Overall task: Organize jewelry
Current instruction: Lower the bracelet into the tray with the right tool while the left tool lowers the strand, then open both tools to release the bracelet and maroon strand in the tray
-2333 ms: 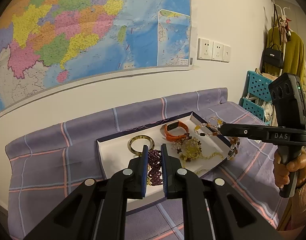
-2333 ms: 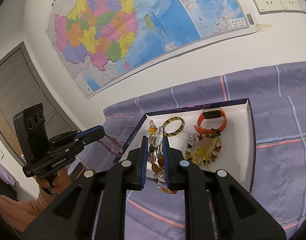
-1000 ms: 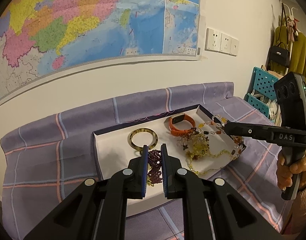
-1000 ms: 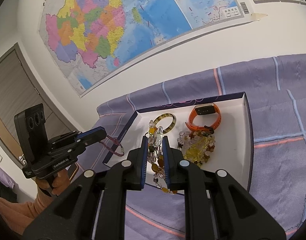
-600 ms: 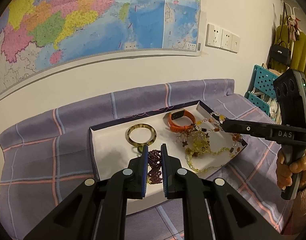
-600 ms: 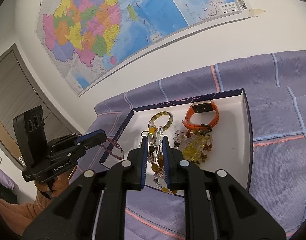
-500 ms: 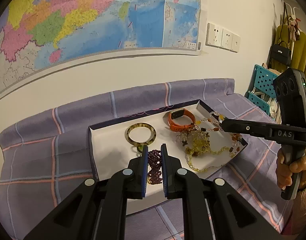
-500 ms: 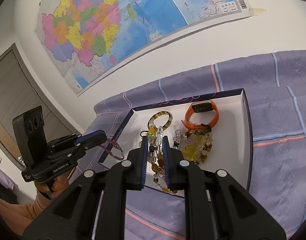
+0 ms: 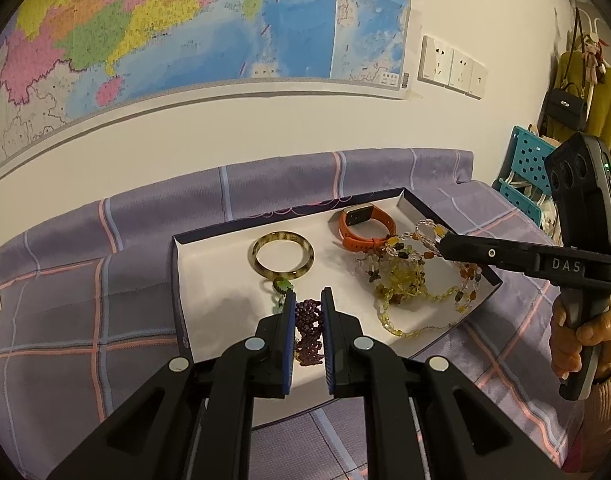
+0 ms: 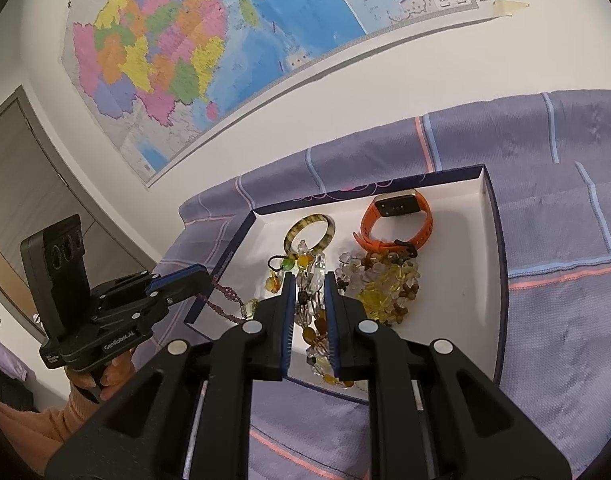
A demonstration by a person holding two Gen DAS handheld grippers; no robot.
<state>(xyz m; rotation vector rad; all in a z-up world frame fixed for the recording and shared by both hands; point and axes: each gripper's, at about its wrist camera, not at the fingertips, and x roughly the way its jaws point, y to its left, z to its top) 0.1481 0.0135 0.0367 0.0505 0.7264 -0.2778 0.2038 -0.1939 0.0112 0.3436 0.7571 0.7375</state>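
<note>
A white tray point(image 9: 177, 280) with a dark blue rim lies on a purple checked cloth. In it are a mottled bangle point(image 9: 283, 235), an orange wristband watch point(image 9: 365, 240) and a heap of yellow beads point(image 9: 403, 280). My left gripper point(image 9: 307, 300) is shut on a purple bead strand point(image 9: 308, 328) over the tray's near left part. My right gripper point(image 10: 308, 280) is shut on a necklace of clear and amber beads point(image 10: 311, 308), which hangs over the tray's point(image 10: 501, 280) near edge. Each gripper shows in the other's view: the right gripper point(image 9: 441, 242) and the left gripper point(image 10: 201, 276).
The purple cloth point(image 9: 85, 300) covers the surface up to the wall. A map point(image 9: 185, 20) and wall sockets point(image 9: 453, 66) are behind. Blue crates point(image 9: 525, 160), a handbag and a coat stand at the right. A grey door point(image 10: 17, 160) is at the left.
Both grippers keep hold of their strands. Since the earliest frames the tray has shifted a little left and up in both views. Over the last half second nothing visibly moves.
</note>
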